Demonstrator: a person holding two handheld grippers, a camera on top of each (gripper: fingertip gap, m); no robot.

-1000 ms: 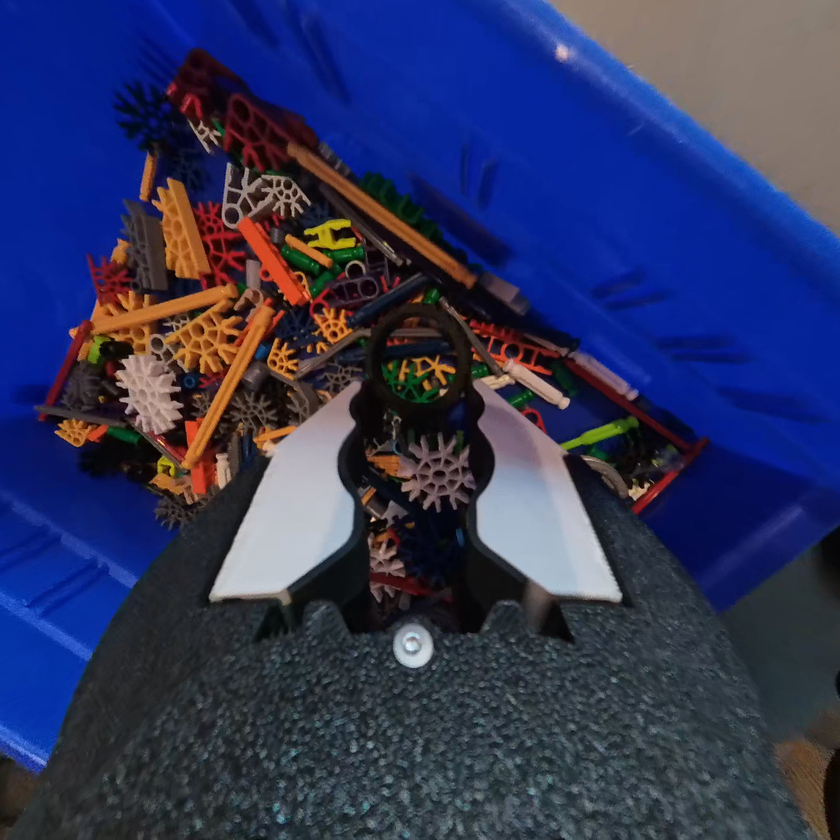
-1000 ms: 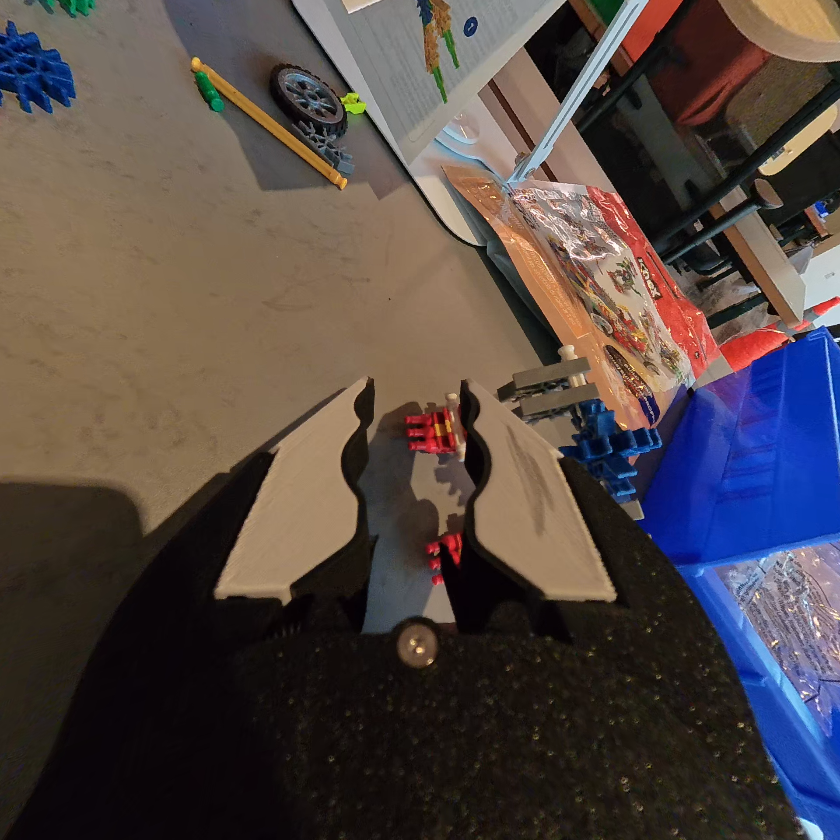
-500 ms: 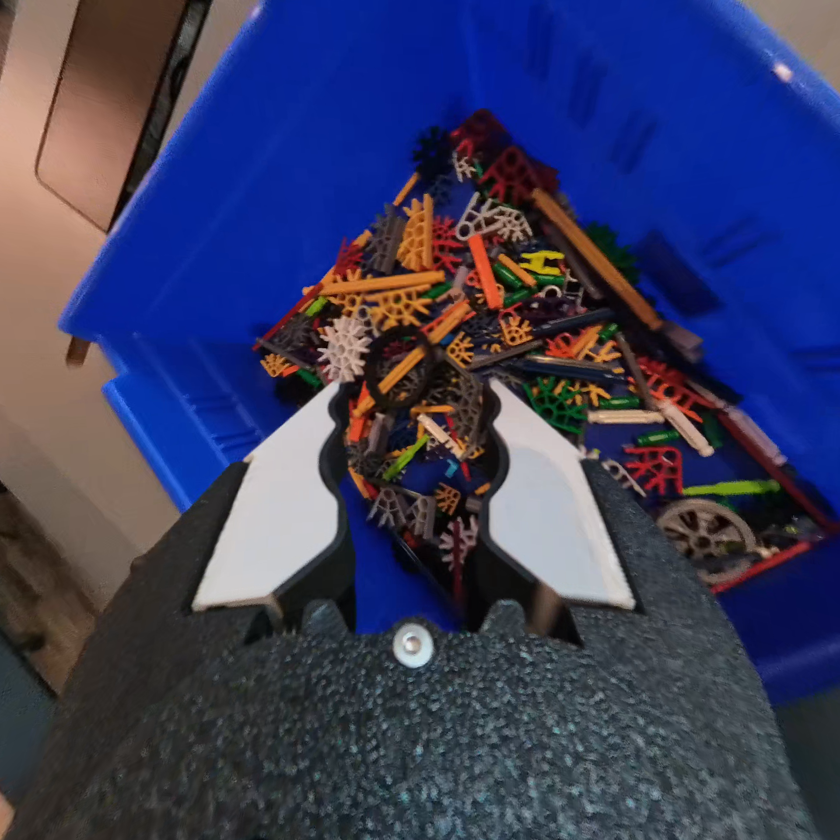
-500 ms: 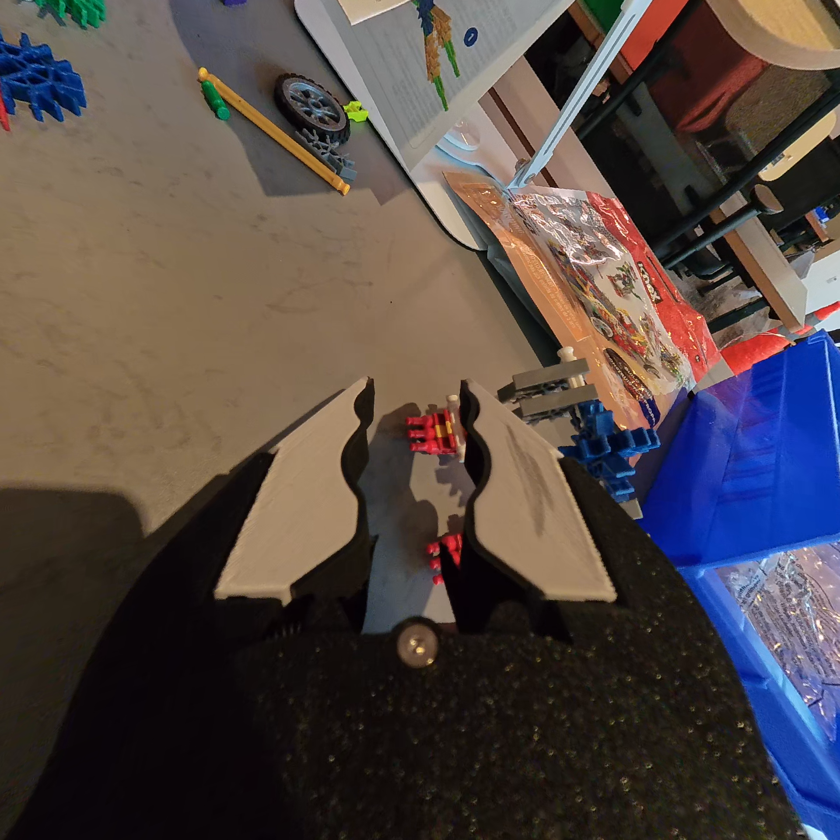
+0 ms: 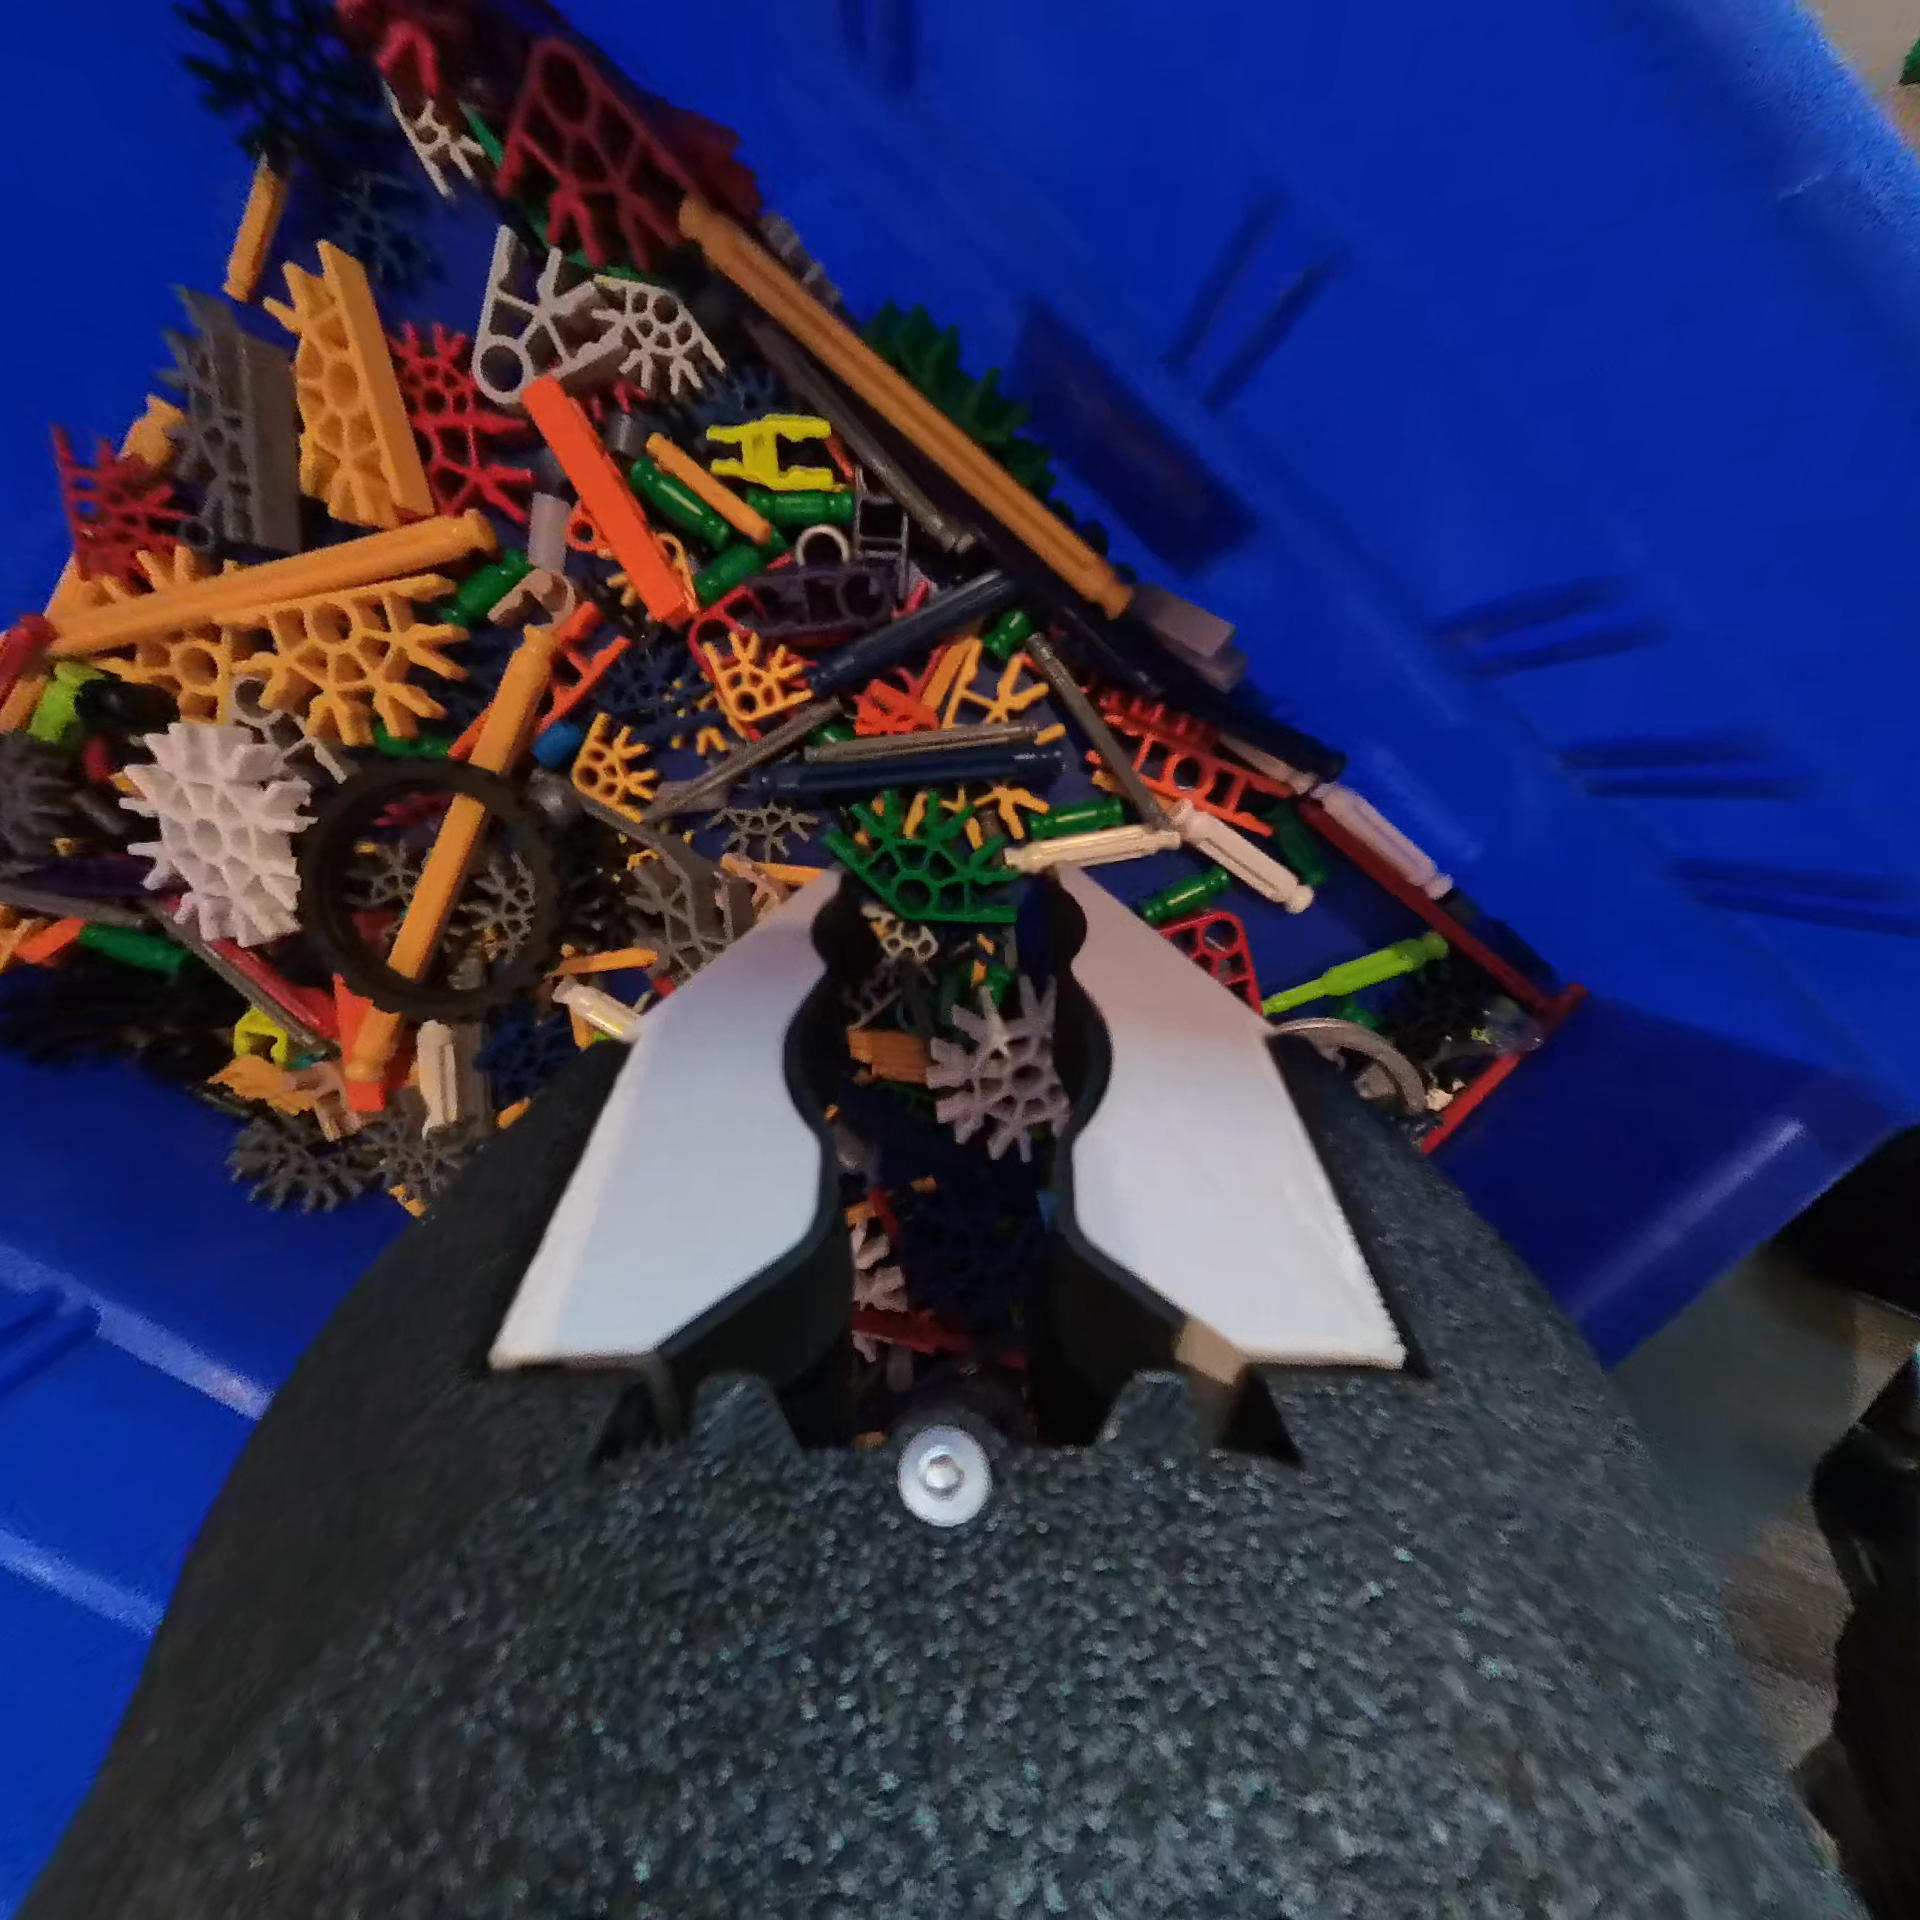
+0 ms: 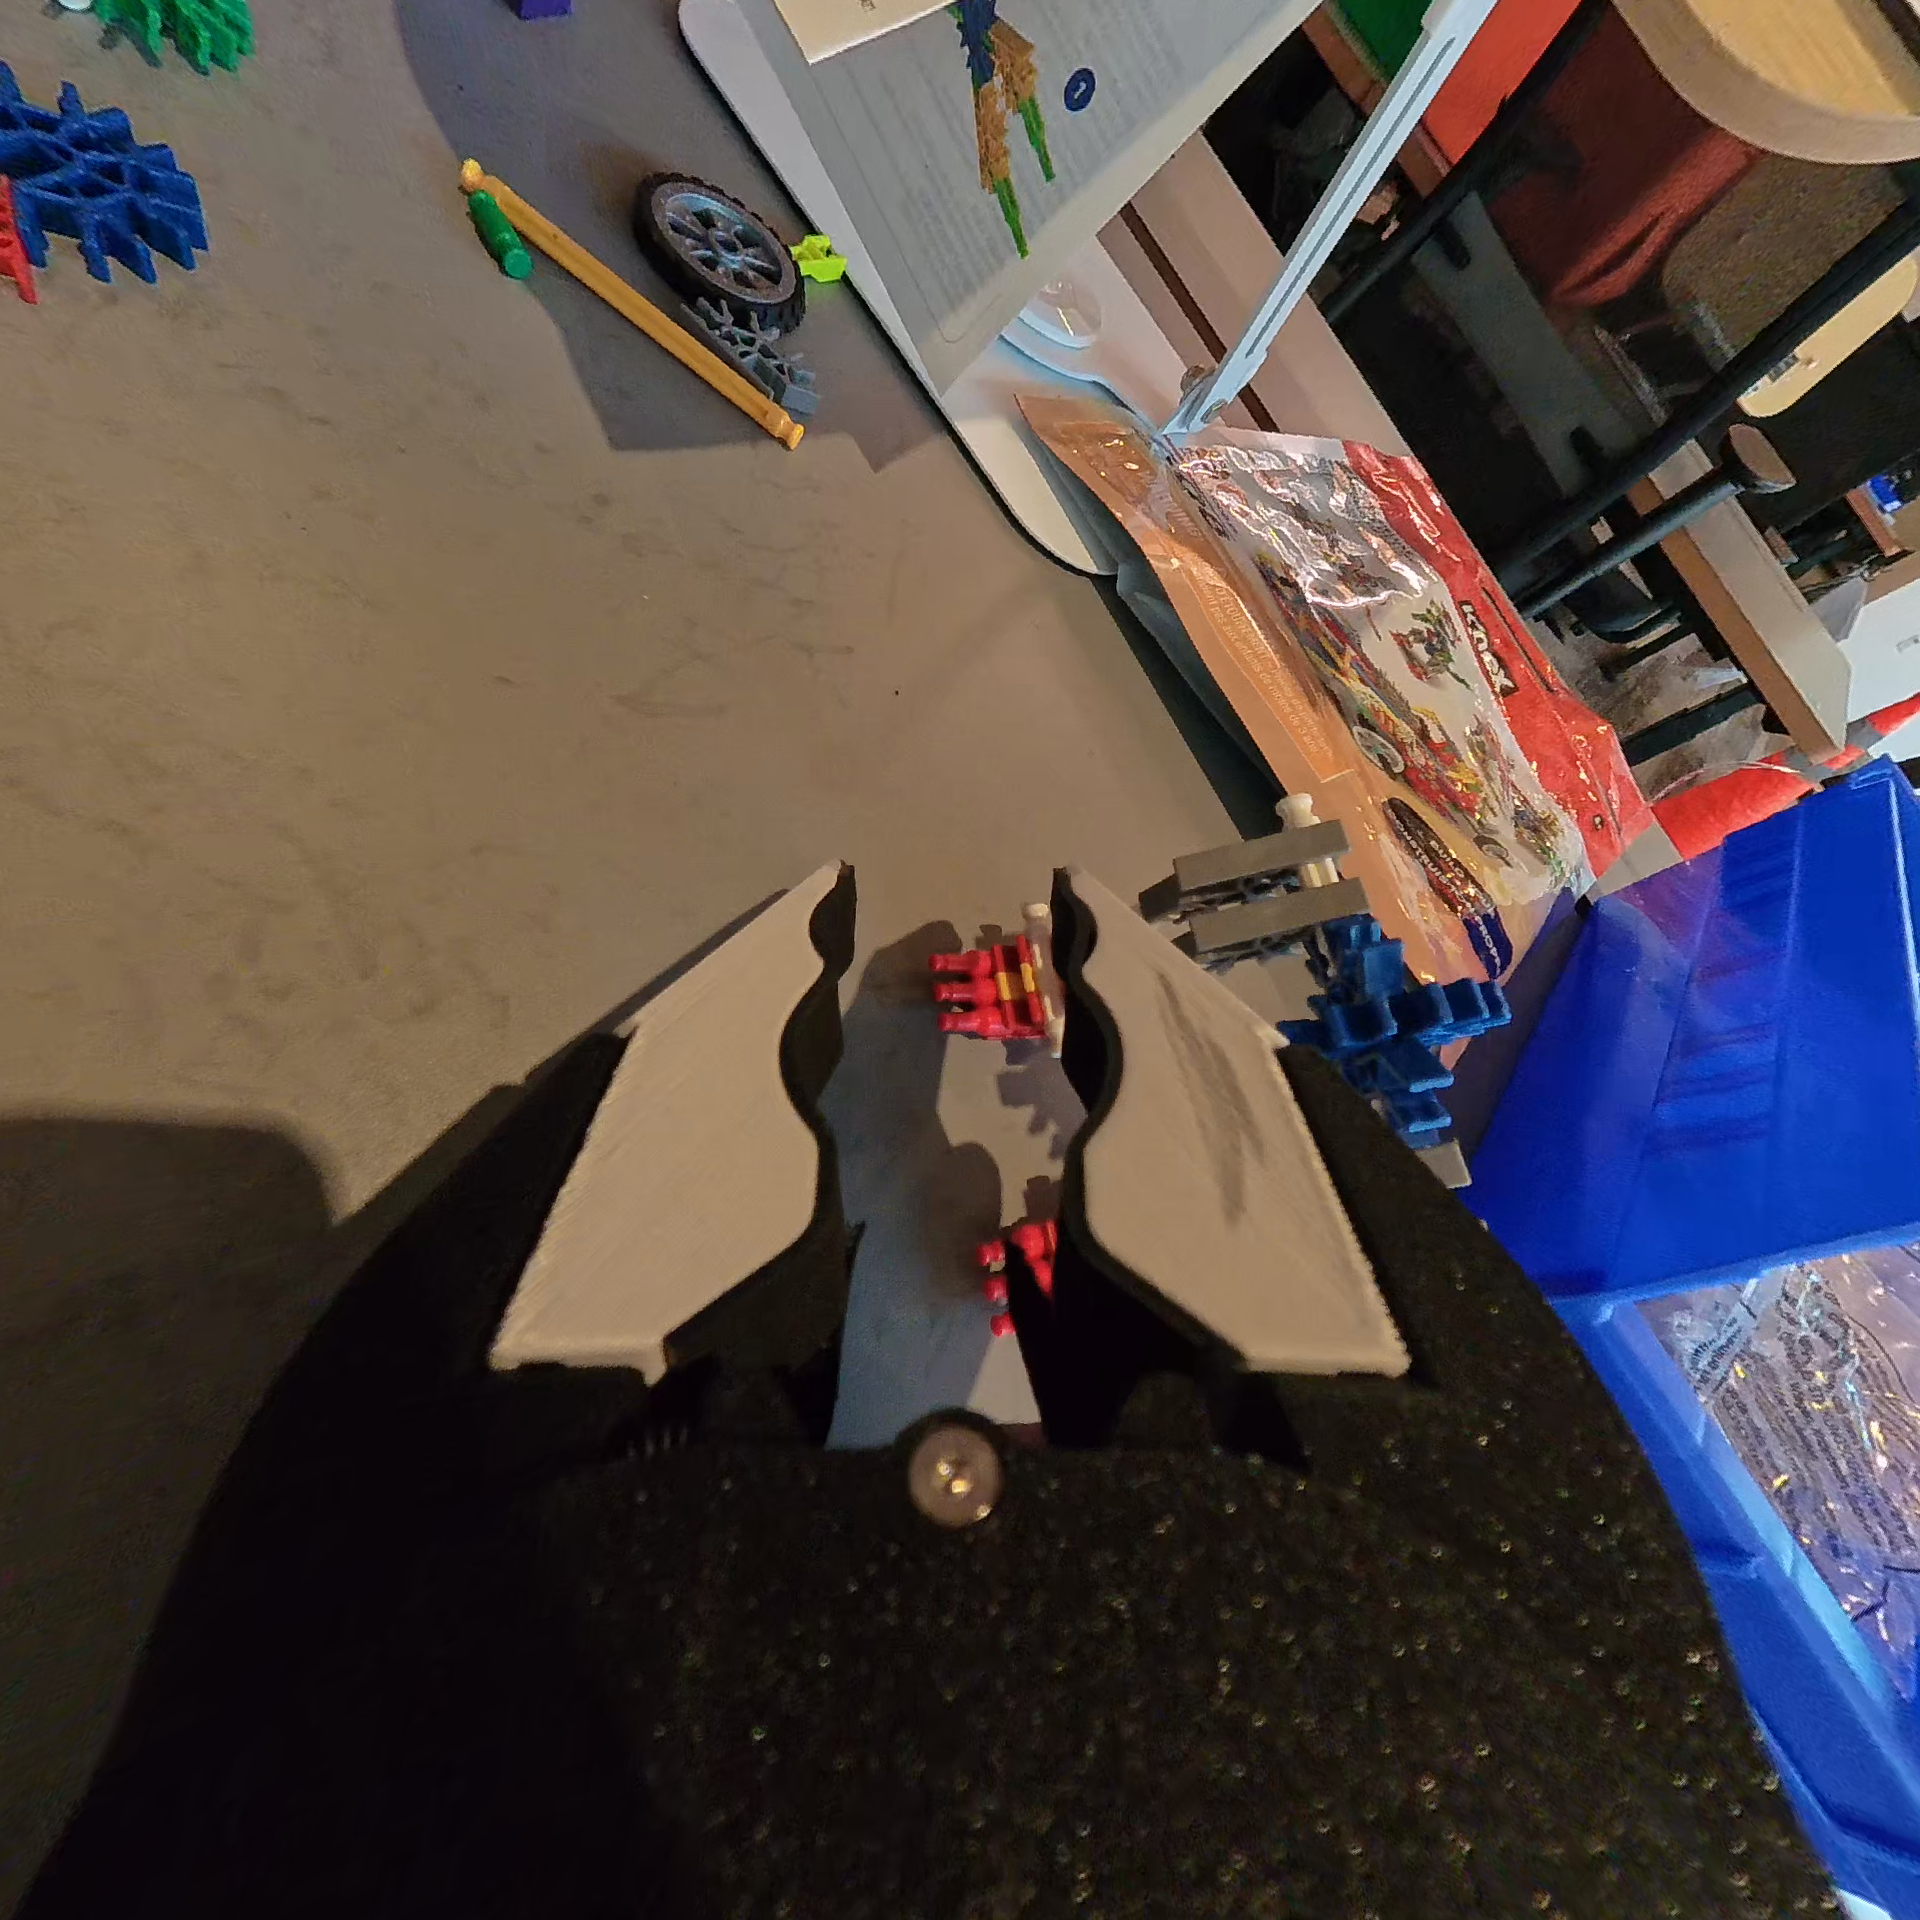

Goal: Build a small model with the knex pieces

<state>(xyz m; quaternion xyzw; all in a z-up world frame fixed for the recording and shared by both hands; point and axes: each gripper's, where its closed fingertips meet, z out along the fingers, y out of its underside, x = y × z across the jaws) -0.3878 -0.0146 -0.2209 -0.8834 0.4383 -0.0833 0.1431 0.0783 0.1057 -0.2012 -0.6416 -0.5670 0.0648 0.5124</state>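
In the left wrist view my left gripper [image 5: 945, 894] is open and empty, low over a heap of rod-and-connector toy pieces in a blue bin [image 5: 1455, 416]. A green connector [image 5: 920, 862] lies just past its tips. A grey snowflake connector [image 5: 997, 1070] shows between the fingers, below them. A black ring tyre [image 5: 426, 894] lies on the heap to the left, with an orange rod across it. In the right wrist view my right gripper [image 6: 951, 894] is open and empty over a grey table [image 6: 416, 675]. A small red piece [image 6: 987, 997] lies on the table just beyond its tips.
A grey-and-blue assembly [image 6: 1351, 997] and a blue bin [image 6: 1714, 1039] stand right of the right gripper. A foil toy bag [image 6: 1403, 644] and an instruction sheet on a white stand [image 6: 935, 156] lie beyond. A wheel [image 6: 722, 249], yellow rod [image 6: 634, 301] and blue connectors [image 6: 94, 197] lie far left. There is about 50 centimetres between the tips of the two grippers.
The black ring left the left gripper's tips and now lies on the heap to the left. The left gripper swung over the bin and its jaws narrowed. The right gripper barely moved.
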